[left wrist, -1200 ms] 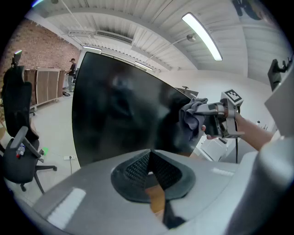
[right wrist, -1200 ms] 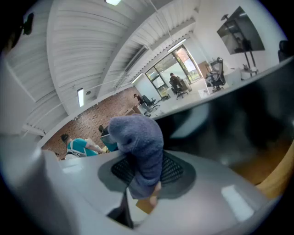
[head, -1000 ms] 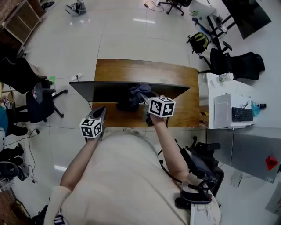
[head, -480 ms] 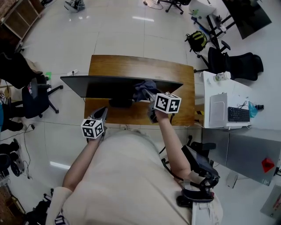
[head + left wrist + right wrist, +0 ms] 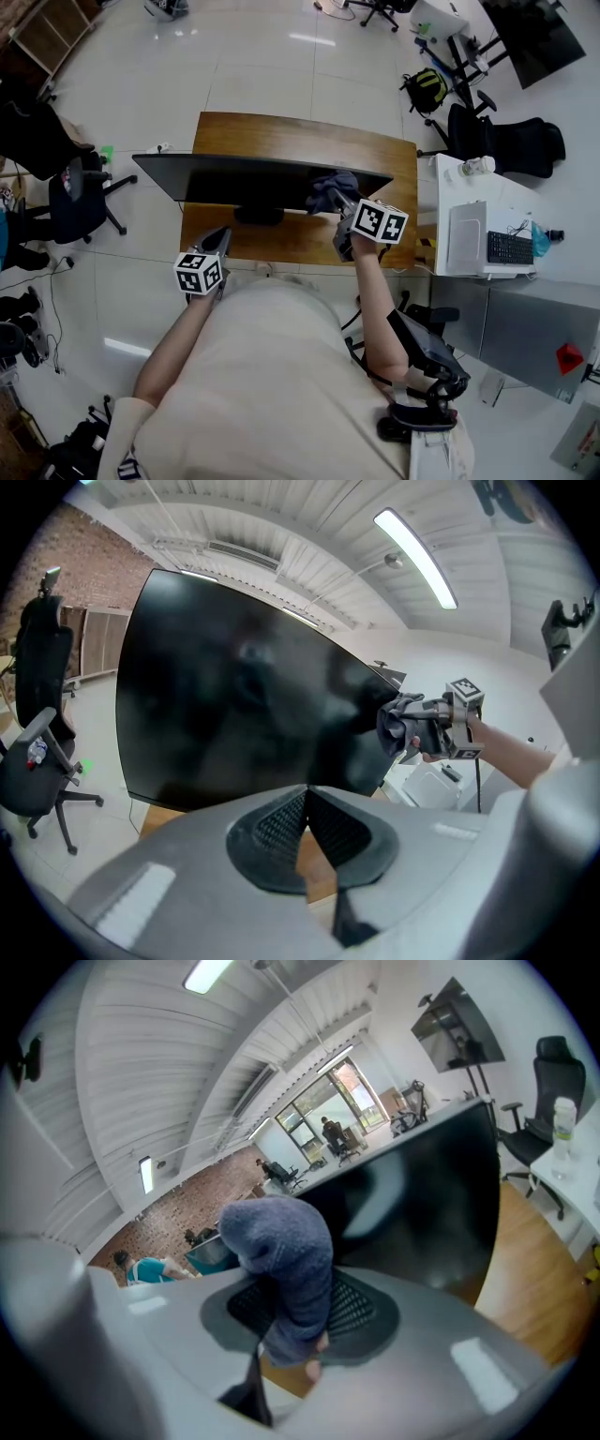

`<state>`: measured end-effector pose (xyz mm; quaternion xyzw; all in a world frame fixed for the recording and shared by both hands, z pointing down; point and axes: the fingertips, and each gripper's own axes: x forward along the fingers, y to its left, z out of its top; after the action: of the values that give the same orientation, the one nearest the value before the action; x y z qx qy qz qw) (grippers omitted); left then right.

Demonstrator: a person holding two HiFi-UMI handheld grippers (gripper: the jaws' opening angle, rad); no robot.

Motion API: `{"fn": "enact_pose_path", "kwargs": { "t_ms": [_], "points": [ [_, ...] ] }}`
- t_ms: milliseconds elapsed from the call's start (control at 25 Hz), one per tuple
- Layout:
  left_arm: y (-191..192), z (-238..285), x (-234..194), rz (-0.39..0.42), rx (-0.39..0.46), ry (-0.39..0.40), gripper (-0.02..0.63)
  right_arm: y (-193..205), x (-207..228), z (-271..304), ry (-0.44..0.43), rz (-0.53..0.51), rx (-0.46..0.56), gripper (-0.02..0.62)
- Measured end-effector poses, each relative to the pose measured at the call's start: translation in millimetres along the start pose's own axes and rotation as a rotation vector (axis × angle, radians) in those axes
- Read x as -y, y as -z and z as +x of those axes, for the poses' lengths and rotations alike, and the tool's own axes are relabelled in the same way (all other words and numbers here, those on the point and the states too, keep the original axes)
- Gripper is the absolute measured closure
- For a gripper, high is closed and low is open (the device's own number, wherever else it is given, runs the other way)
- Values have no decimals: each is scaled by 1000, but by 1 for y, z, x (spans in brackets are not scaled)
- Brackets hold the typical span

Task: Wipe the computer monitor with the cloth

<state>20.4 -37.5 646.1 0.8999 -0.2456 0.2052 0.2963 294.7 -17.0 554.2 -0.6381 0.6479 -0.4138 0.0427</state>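
Grey-blue cloth [image 5: 281, 1260], soft and light, is bunching in the right gripper [image 5: 286, 1321], whose jaws are clamping its middle, a sound hold. It is seemingly touching the monitor [image 5: 253, 180] near its right edge. Left gripper [image 5: 307, 808] is hovering, jaws together, empty.

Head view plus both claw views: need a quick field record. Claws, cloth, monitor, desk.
left claw: shut, empty, held back from the screen
right claw: shut on cloth
cloth: grey-blue, bunched, up against the screen near its right end
monitor: screen dark, stands on the desk
desk: wooden, only the monitor visible on it
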Motion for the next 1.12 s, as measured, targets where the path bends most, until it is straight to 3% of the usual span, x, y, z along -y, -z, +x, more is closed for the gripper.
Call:
{"fn": "enact_pose_path", "kwargs": {
  "t_ms": [640,800,1120],
  "points": [
    [19,-14,5,-10,-32,23,606,-20,59,-48,171,-7,66,485],
    [7,-13,6,4,-17,25,606,-24,64,-52,234,-85,36,485],
    [-30,2,38,136,-6,77,606,-31,83,-61,394,-240,-21,485]
  ]
}}
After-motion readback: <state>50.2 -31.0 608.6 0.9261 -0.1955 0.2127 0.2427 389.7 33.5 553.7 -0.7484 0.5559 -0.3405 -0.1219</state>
